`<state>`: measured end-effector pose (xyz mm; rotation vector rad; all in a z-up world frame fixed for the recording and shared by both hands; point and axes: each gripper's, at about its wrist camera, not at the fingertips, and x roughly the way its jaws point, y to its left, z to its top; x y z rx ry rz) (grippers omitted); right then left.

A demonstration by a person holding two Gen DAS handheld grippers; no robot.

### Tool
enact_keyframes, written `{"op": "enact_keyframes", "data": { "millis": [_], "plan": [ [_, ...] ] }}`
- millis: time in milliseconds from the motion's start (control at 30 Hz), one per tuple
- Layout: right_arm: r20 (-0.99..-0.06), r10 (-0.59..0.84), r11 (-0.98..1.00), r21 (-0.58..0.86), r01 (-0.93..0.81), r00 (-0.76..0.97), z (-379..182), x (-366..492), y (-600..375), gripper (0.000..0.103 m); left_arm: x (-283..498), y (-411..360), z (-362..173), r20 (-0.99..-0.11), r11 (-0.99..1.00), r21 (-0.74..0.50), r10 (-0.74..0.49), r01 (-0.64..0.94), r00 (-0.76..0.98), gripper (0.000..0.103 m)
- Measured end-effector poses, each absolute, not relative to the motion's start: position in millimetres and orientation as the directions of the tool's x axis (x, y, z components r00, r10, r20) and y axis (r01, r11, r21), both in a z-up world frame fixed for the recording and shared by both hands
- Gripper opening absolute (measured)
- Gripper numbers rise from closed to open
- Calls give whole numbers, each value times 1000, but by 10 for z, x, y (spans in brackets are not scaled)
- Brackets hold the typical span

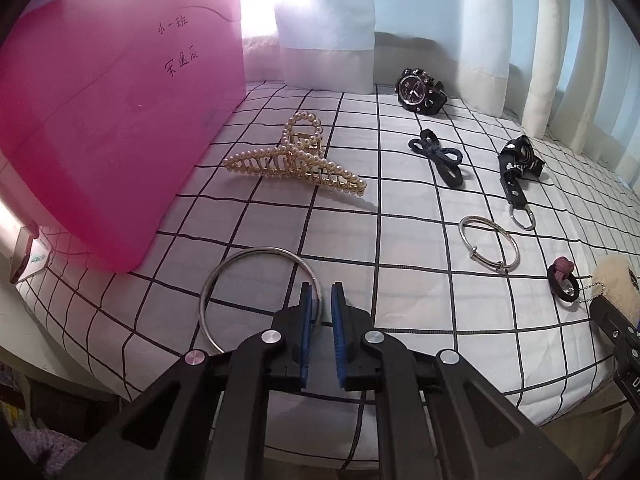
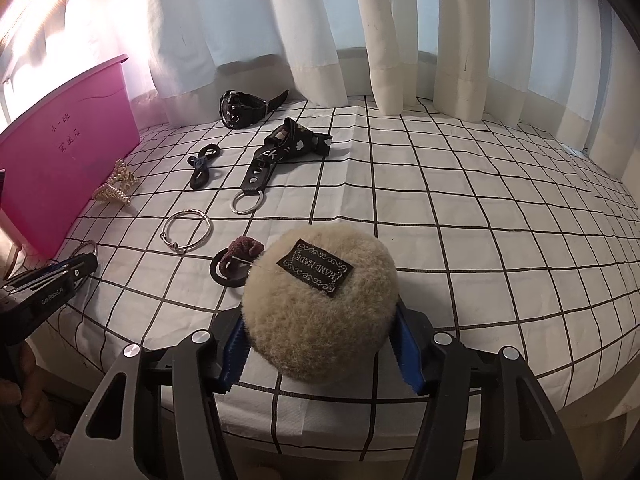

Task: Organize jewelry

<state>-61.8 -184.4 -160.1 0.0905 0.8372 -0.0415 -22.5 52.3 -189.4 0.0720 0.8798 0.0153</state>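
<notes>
While the left gripper [image 1: 323, 305] sits at the bottom centre of its own view, its blue pads [image 1: 307, 312] have closed to a narrow gap around the right side of a plain silver bangle [image 1: 256, 300]; the wire passes between them, though whether both pads press on it is hard to tell. That bangle lies on the checked cloth [image 1: 400, 240] just below the pink bin [image 1: 120, 120], which fills the upper left of the frame and bears handwritten characters. A pearl claw clip [image 1: 296, 160] lies in the middle, beside the bin's front wall. Toward the upper right sit a black watch [image 1: 418, 90], a dark bow tie [image 1: 438, 158] and a black strap [image 1: 518, 168] with a metal ring at its end. Lower right lie a second bangle [image 1: 489, 243] with a clasp and a black ring with a maroon knot [image 1: 563, 280]. In the right wrist view, the right gripper [image 2: 320, 344] at bottom centre clamps a beige pompom [image 2: 320, 308] between its blue pads [image 2: 236, 352], pressing on both flanks; a black label lies on top of the fur. White curtains [image 2: 280, 20] hang behind the table, and the bin stands at the left edge of that frame.
</notes>
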Motion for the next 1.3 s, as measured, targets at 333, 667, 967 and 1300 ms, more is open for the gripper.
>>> {"op": "enact_keyframes", "data": {
  "millis": [333, 667, 967, 1300],
  "plan": [
    [-747, 10, 995, 72, 65, 665, -1577, -653, -1849, 59, -241, 540, -1900, -760, 998, 64, 40, 13, 649, 13],
    [-746, 16, 995, 79, 66, 665, -1592, -673, -1849, 59, -355, 663, -1762, -685, 998, 66, 60, -20, 726, 66],
    [-749, 22, 994, 85, 63, 662, -1606, -657, -1839, 59, -220, 882, -1855, -706, 995, 72, 101, -70, 701, 83],
    [-753, 30, 994, 92, 59, 658, -1631, -620, -1822, 59, -167, 994, -1996, -712, 995, 60, 95, -74, 696, 98]
  ]
}}
